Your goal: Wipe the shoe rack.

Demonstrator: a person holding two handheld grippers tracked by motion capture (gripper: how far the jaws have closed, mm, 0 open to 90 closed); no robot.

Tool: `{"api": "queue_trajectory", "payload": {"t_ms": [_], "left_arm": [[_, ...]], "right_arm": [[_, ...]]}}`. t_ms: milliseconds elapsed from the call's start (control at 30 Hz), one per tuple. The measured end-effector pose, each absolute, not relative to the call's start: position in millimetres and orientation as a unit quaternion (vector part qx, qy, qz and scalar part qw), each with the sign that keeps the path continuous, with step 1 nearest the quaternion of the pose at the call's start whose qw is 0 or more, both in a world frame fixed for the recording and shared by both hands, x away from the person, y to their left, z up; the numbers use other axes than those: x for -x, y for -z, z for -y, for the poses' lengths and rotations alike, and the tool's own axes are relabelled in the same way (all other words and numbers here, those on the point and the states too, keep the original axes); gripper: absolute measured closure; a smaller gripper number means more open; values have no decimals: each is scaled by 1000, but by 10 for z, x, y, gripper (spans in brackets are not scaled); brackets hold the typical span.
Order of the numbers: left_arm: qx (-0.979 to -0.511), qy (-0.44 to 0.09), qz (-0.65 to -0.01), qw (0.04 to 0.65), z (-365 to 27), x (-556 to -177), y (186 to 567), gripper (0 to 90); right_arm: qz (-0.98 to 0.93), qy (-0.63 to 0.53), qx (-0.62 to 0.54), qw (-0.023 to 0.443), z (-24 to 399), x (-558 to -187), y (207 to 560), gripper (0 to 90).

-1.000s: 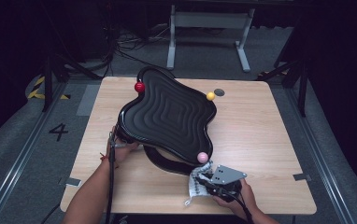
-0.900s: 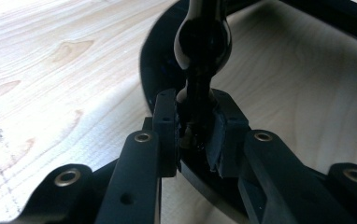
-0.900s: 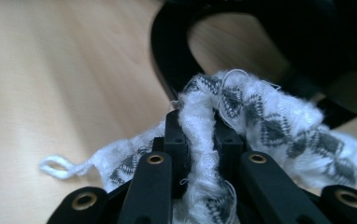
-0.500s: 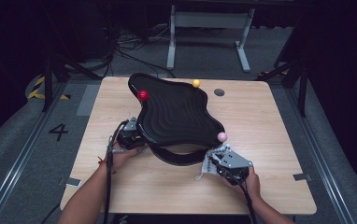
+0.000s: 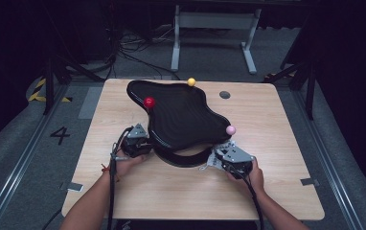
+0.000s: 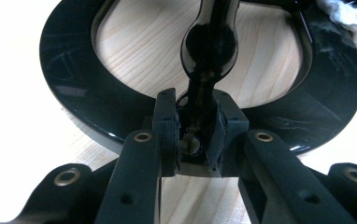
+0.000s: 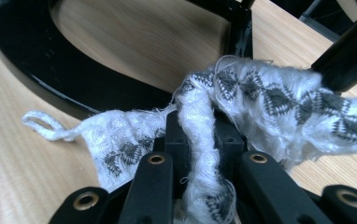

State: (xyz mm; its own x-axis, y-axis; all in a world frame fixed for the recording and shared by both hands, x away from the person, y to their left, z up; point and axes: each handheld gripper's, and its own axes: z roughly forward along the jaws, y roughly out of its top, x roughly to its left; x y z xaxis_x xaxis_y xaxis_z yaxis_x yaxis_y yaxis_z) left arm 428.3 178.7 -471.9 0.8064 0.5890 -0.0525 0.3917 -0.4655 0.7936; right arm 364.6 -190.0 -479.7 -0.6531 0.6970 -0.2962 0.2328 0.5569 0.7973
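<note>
A glossy black wavy-edged top (image 5: 181,115) stands over a black ring base (image 5: 186,159) on the wooden table (image 5: 277,143). Its tips carry a red ball (image 5: 149,102), a yellow ball (image 5: 190,81) and a pink ball (image 5: 230,129). At the top's left edge, my left gripper (image 5: 144,139) is shut on a black stem (image 6: 208,51) of this piece, with the ring base (image 6: 74,93) behind it. Near the ring's front right, my right gripper (image 5: 215,162) is shut on a white cloth with a grey pattern (image 7: 260,98), which bunches over the jaws beside the ring base (image 7: 41,70).
A grey metal frame (image 5: 214,24) and loose cables (image 5: 133,52) lie on the floor behind the table. A small dark round spot (image 5: 224,94) sits near the table's far edge. A floor mark "4" (image 5: 60,134) is at the left. Bare wood lies to the right and front.
The wavy top has swung counter-clockwise: the pink ball went right and away, the yellow ball left. My right gripper carried the cloth right and farther from the front edge. The left gripper barely shifted.
</note>
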Motion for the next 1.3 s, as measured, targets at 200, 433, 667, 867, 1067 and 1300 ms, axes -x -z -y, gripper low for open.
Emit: {"api": "queue_trajectory", "payload": {"t_ms": [200,433,667,867,1067,1300], "left_arm": [[-850,-113,-288,427,-1736,-4236,4714,752],[-847,-109,-285,434,-1710,-4222,4727,749],[-852,-109,-277,431,-1639,-4170,4722,750],[-850,-106,-273,438,-1631,-4143,4737,750],[-851,-104,-267,440,-1641,-4140,4744,751],[-851,-102,-267,442,-1636,-4118,4748,751]], "right_arm": [[-827,-376,-284,307,1915,-3750,4797,803],[-830,-378,-278,302,1959,-3801,4803,807],[-830,-391,-281,282,1946,-3823,4799,810],[-836,-397,-267,270,1864,-3783,4794,810],[-839,-387,-260,282,1839,-3779,4794,810],[-836,-359,-270,316,1861,-3875,4801,811]]}}
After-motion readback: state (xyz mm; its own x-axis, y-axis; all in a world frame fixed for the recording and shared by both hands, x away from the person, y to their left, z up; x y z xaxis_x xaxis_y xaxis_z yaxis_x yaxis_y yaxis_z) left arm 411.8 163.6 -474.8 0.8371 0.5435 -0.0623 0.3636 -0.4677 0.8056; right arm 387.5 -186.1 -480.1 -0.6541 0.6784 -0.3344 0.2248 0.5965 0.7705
